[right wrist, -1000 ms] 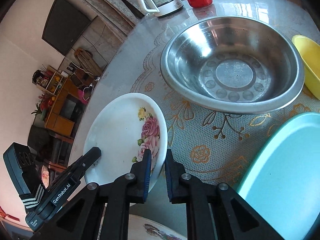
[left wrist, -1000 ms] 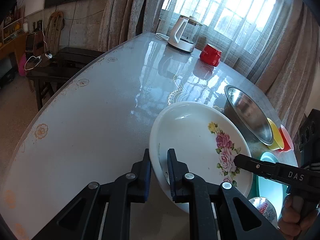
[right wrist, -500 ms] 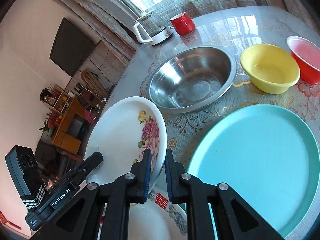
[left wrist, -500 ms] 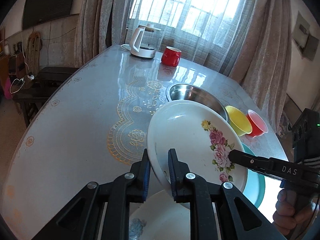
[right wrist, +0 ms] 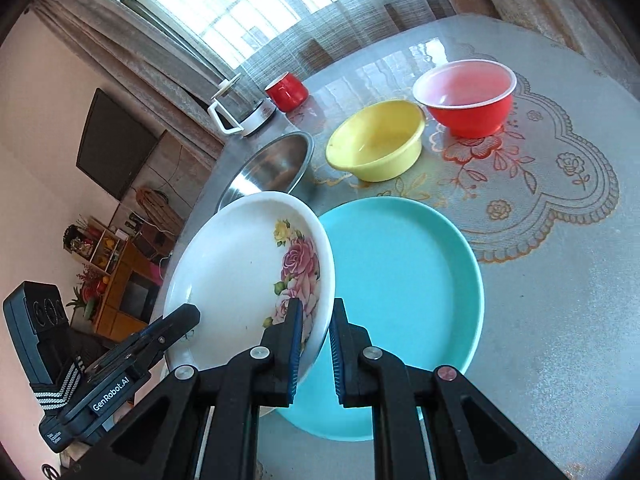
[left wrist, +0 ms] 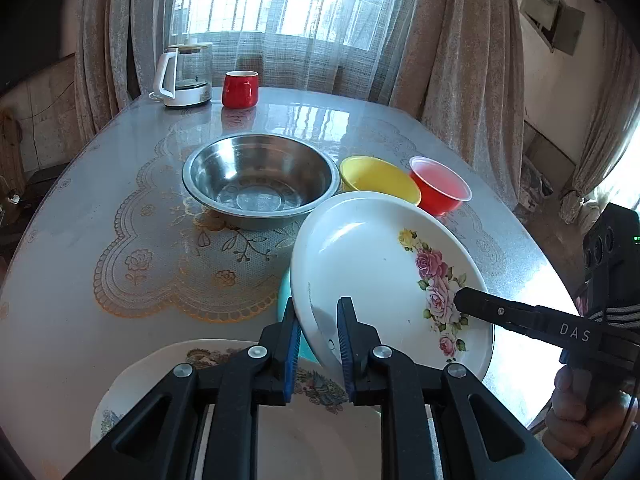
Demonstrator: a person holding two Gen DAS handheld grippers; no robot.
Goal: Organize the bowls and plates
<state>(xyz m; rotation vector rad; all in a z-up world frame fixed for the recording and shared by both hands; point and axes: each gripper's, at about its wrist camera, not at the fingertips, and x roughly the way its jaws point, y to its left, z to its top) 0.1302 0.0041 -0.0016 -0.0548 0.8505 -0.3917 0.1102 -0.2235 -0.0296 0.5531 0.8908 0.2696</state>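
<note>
The rose plate [left wrist: 384, 264], a glossy white oval dish printed with pink and yellow roses, hangs tilted in the lower middle of the left wrist view, above the turquoise plate [right wrist: 400, 280], a smooth matte round one lying flat on the table [left wrist: 80, 208]. At lower left, a cream plate [left wrist: 160, 364] with a scenic print sits beneath the left gripper [left wrist: 318, 344], whose blue-padded jaws pinch the rose plate's near rim. Upper left stand a glass kettle [left wrist: 184, 76] and a red mug [left wrist: 239, 89]. In the centre a shiny steel bowl [left wrist: 260, 176] rests on a lace-patterned mat, then a yellow plastic bowl [left wrist: 378, 178] and a red plastic bowl [left wrist: 440, 190]. At right, the right gripper [right wrist: 314, 340] clamps the rose plate's opposite rim.
</note>
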